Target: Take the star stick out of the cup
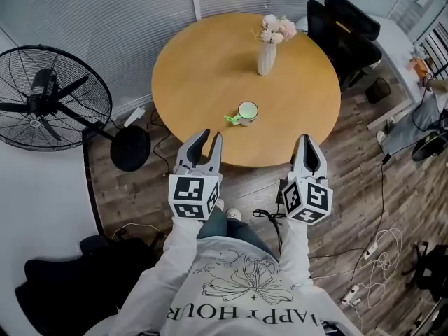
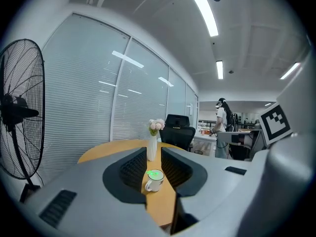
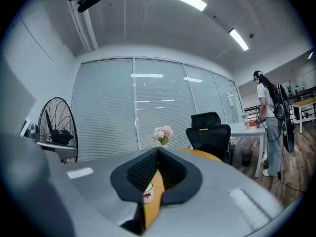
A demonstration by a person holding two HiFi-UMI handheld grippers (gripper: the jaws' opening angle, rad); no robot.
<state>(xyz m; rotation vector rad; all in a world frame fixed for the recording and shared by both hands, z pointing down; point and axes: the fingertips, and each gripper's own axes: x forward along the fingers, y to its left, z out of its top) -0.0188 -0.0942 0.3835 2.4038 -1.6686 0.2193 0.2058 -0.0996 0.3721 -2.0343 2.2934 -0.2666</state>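
A white cup [image 1: 247, 112] stands on the round wooden table [image 1: 203, 61], near its front edge. The green star stick [image 1: 230, 119] leans out of the cup toward the left; in the left gripper view it shows as a green glow [image 2: 155, 174] at the cup's [image 2: 154, 180] mouth. My left gripper [image 1: 211, 138] is open and empty, short of the table's front edge, and the cup shows far off through its jaw gap [image 2: 152, 154]. My right gripper [image 1: 306, 139] is shut on nothing, at the table's front right edge, and the cup [image 3: 148, 194] peeks below its closed tips [image 3: 158, 150].
A white vase of pink flowers [image 1: 269, 47] stands behind the cup. A large floor fan [image 1: 49, 100] is at the left. Black office chairs [image 1: 343, 26] are at the far right. Cables and power strips [image 1: 371, 257] lie on the wood floor. A person [image 2: 221, 127] stands at a distant desk.
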